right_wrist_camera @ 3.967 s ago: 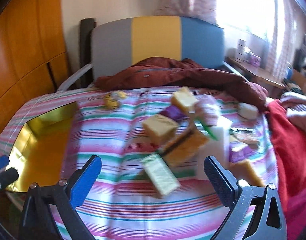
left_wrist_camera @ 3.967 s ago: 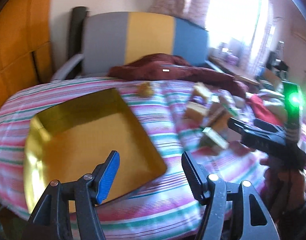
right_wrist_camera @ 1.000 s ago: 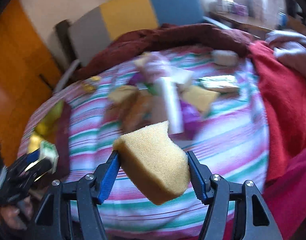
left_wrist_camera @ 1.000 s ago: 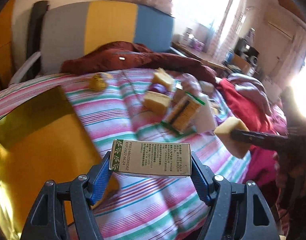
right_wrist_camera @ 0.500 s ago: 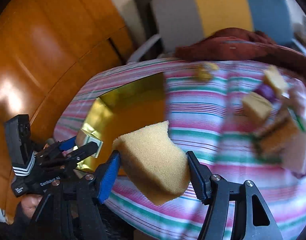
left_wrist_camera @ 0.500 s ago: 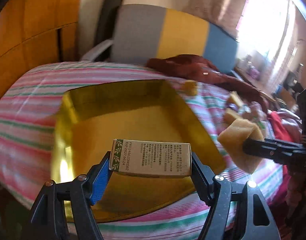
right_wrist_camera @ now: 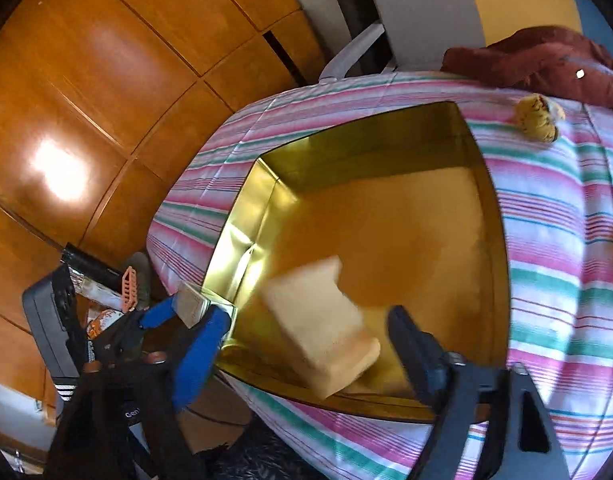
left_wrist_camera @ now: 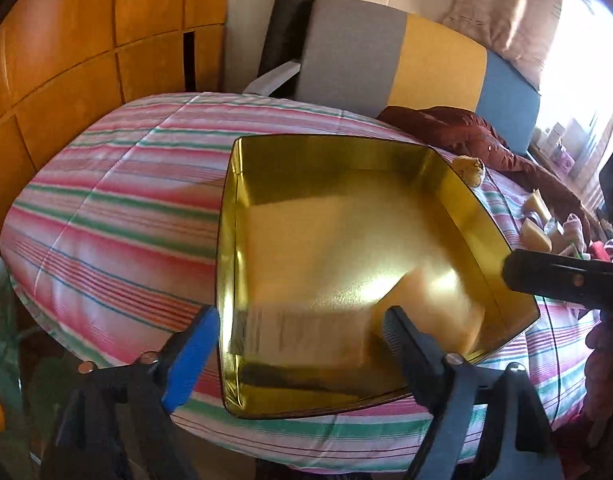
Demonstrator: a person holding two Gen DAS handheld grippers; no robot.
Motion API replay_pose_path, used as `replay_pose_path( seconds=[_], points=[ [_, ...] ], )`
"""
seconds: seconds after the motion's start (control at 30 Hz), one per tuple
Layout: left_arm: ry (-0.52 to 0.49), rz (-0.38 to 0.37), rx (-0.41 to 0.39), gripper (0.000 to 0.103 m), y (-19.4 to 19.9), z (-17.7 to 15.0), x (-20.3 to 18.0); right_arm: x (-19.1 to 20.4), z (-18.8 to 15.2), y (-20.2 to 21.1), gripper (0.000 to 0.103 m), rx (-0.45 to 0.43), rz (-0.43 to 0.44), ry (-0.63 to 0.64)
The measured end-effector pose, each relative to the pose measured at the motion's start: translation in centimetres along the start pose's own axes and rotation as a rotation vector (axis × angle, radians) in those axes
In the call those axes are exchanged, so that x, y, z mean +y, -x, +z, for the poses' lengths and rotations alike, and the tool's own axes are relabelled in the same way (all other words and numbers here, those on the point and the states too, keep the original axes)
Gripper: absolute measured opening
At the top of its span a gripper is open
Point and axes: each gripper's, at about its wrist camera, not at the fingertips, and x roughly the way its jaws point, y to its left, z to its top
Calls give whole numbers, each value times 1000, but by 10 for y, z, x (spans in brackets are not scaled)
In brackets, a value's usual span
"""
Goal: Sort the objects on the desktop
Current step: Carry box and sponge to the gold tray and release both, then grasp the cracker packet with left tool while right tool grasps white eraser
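Note:
A gold tray (left_wrist_camera: 234, 216) lies on the striped bedspread and also shows in the right wrist view (right_wrist_camera: 242, 236). My left gripper (left_wrist_camera: 294, 344) is open over the tray's near edge; a small printed box (left_wrist_camera: 306, 332), blurred, is loose between its jaws over the tray. My right gripper (right_wrist_camera: 306, 344) is open over the tray; a yellow sponge (right_wrist_camera: 322, 324), blurred, is loose between its jaws. The sponge also shows in the left wrist view (left_wrist_camera: 434, 304). The left gripper with the box (right_wrist_camera: 192, 304) shows in the right wrist view.
A small yellow toy (right_wrist_camera: 538, 118) lies behind the tray. More sponges and boxes (left_wrist_camera: 538, 232) lie at the right of the bed. A dark red garment (left_wrist_camera: 466, 136) lies by the headboard. A wooden wardrobe (right_wrist_camera: 106, 80) stands to the left.
Both grippers have opened over the tray. The box has left the left gripper's jaws and the sponge has left the right gripper's jaws; both are blurred in motion.

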Motion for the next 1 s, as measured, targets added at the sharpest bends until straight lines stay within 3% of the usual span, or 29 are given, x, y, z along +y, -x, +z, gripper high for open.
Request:
replay_pose_path(
  seconds=[0.3,0.5,0.7,1.0],
  points=[
    [12,3,-58,85,14,1,-2,-1,-7,13,94,-45,-82,40],
    [32,-103,-99,79,27,7,-12,-13,-16,39,94,-129,-162,42],
    [37,-185,-46,76,19,12,-37,-42,-26,73,94,-199,-272,0],
    [-197,-333,-39,76,23,16,-119,-121,-55,146,94,-285,-467,-160]
  ],
)
